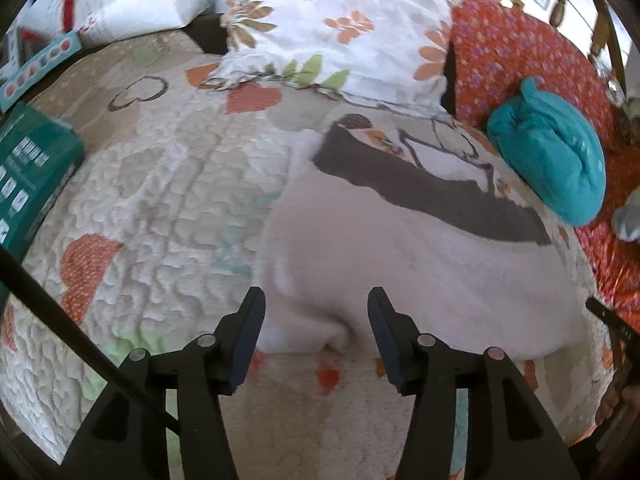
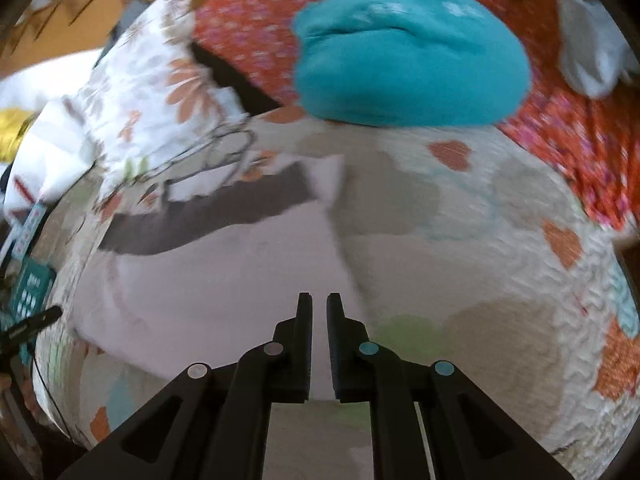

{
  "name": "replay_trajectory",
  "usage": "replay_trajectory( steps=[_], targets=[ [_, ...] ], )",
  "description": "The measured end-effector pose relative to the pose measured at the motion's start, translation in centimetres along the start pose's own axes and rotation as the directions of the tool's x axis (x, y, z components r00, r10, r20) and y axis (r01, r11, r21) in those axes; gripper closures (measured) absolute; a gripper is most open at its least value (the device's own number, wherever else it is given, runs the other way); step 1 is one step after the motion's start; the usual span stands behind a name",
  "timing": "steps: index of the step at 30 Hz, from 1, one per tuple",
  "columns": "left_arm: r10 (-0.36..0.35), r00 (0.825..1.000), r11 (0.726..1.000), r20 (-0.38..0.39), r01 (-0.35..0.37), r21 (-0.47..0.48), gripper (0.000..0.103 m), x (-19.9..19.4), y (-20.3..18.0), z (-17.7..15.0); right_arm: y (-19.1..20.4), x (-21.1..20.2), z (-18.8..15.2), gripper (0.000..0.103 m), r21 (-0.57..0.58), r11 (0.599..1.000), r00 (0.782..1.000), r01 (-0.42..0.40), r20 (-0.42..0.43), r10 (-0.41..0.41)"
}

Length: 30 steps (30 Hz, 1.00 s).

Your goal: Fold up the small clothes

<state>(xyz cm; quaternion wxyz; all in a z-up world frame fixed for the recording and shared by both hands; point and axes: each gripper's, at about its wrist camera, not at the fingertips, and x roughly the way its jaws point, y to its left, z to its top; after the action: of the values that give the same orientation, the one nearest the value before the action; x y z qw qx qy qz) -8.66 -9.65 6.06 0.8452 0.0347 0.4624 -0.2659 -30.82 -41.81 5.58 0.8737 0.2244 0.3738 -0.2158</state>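
Note:
A small pale pink garment (image 1: 400, 248) with a dark grey band lies flat on a quilted bedspread (image 1: 160, 184). My left gripper (image 1: 316, 308) is open, its jaws on either side of the garment's near edge, holding nothing. In the right wrist view the same garment (image 2: 224, 264) lies left of centre. My right gripper (image 2: 319, 304) hovers over its right edge with the jaws nearly together and nothing visibly between them. A folded teal garment (image 2: 408, 68) rests beyond, also seen in the left wrist view (image 1: 556, 152).
A floral pillow (image 1: 340, 20) and an orange patterned pillow (image 1: 532, 52) lie at the head of the bed. A green box (image 1: 28, 168) sits at the left edge. A grey and white cloth (image 2: 592, 48) lies at the far right.

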Motion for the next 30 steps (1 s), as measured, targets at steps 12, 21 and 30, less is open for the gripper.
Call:
replay_trajectory(
  steps=[12, 21, 30],
  targets=[
    [0.084, 0.992, 0.993, -0.099, -0.075, 0.091, 0.037, 4.6, -2.2, -1.7, 7.4, 5.6, -4.0, 0.081, -0.305, 0.952, 0.988, 0.018, -0.141, -0.063],
    [0.151, 0.986, 0.973, -0.070, -0.136, 0.188, 0.006, 5.7, -4.3, -3.1, 6.7, 5.8, -3.9, 0.070, -0.241, 0.970, 0.989, -0.009, -0.143, -0.026],
    [0.159, 0.986, 0.974, -0.059, -0.147, 0.172, 0.000, 6.1, -4.2, -3.1, 7.7, 6.0, -4.5, 0.036, -0.247, 0.968, 0.992, -0.033, -0.128, 0.001]
  ],
)
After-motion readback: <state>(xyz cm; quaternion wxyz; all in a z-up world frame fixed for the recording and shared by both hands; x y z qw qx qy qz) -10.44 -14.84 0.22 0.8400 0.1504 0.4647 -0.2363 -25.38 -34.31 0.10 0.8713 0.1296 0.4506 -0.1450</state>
